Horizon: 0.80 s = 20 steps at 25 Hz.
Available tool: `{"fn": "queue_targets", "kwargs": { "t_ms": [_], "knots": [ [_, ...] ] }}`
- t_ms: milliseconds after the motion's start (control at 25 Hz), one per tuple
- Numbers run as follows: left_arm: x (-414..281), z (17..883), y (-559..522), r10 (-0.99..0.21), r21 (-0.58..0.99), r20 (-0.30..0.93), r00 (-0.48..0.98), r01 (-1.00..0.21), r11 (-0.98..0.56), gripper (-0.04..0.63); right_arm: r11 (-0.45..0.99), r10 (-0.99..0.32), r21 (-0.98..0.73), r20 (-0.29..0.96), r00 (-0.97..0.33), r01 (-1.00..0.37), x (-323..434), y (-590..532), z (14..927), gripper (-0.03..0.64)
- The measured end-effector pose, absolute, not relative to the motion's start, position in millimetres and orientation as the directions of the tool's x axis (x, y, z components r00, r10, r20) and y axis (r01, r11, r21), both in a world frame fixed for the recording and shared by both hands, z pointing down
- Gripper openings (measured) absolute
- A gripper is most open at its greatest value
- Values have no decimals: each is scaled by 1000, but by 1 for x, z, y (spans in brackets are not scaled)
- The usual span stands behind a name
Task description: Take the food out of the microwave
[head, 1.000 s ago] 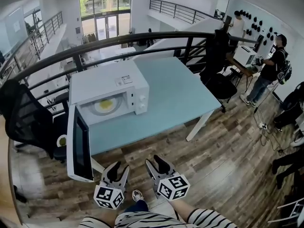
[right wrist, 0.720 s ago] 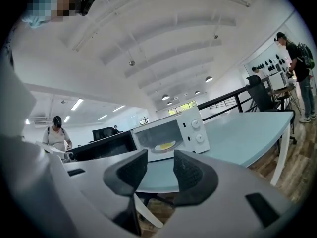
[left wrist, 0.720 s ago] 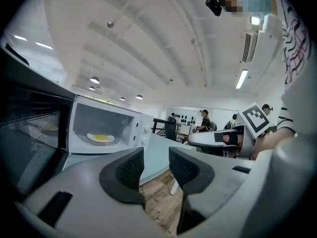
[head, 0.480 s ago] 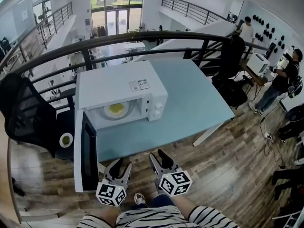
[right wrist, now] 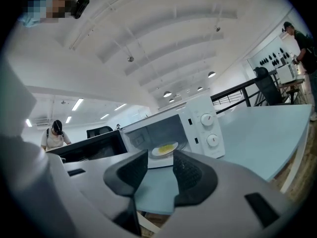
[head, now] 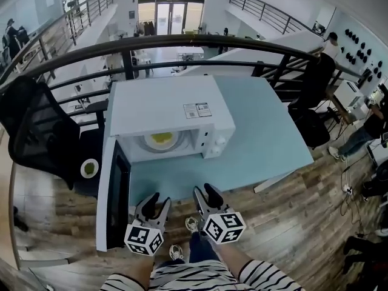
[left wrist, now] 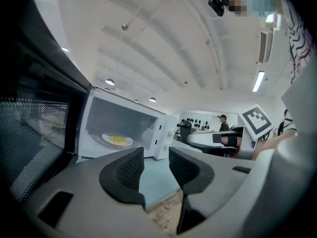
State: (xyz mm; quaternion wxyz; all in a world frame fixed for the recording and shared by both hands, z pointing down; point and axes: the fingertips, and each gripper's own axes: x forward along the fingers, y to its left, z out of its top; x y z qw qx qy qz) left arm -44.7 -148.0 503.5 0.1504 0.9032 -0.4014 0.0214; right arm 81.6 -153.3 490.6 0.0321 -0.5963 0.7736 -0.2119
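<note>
My left gripper (head: 157,200) and right gripper (head: 205,191) were parted, empty | plate of food (head: 161,139) lay mid-frame, straight above the left one, inside the microwave (head: 170,108).

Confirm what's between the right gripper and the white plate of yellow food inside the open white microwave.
Only bare pale-blue tabletop separates right gripper from white plate, per right gripper view.

Head view looks steeply down; both gripper views face the microwave (head: 167,108) (from low).
</note>
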Motion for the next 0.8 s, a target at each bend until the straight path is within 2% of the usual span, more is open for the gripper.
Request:
{"fn": "queue_targets", "kwargs": {
  "t_ms": [440, 800],
  "knots": [
    [-50, 525, -208, -800, 279, 180, 572, -810, -516, 137, 259, -897, -383, 246, -368, -887, 79, -218, 523, 166],
    [-56, 548, -267, -834, 283, 207, 511, -848, -449, 137, 265, -886, -378, 268, -379, -887, 74, -276, 545, 166]
  ]
}}
